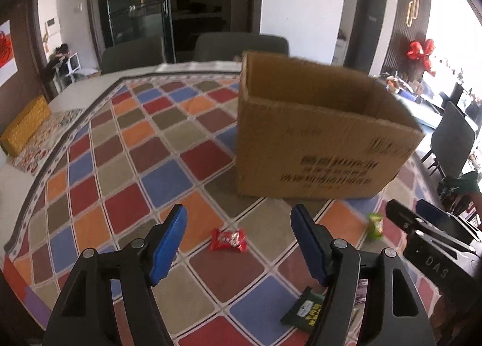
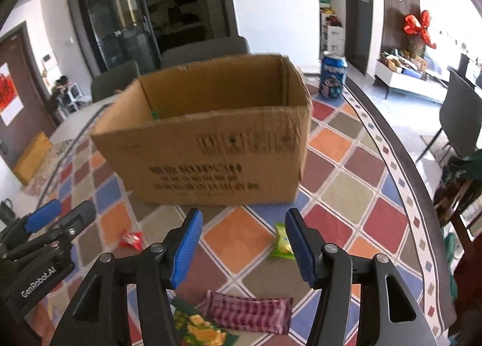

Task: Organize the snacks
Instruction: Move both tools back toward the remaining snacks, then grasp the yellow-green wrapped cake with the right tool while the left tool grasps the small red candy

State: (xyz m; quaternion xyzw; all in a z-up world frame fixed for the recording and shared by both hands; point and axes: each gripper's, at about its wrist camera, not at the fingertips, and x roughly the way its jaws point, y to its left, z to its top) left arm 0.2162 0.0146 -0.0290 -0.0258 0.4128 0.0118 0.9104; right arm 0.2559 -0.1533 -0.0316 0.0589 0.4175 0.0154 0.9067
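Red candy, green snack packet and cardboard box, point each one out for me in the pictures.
Red candy (image 1: 228, 239): left wrist view, middle of the wrapper.
Green snack packet (image 2: 281, 242): right wrist view, its visible face left of the blue pad.
Cardboard box (image 2: 211, 165): right wrist view, printed front wall.

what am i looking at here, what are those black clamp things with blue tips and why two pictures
Those are two hand-held grippers carried by a person, each with its own camera looking along its blue-padded fingers. One picture is from the left gripper, the other from the right gripper. Both are open and hold nothing. On the checkered tablecloth stands an open cardboard box. In front of it lie loose snacks: a red candy, a green packet and a dark red checked bar. A blue can stands behind the box.
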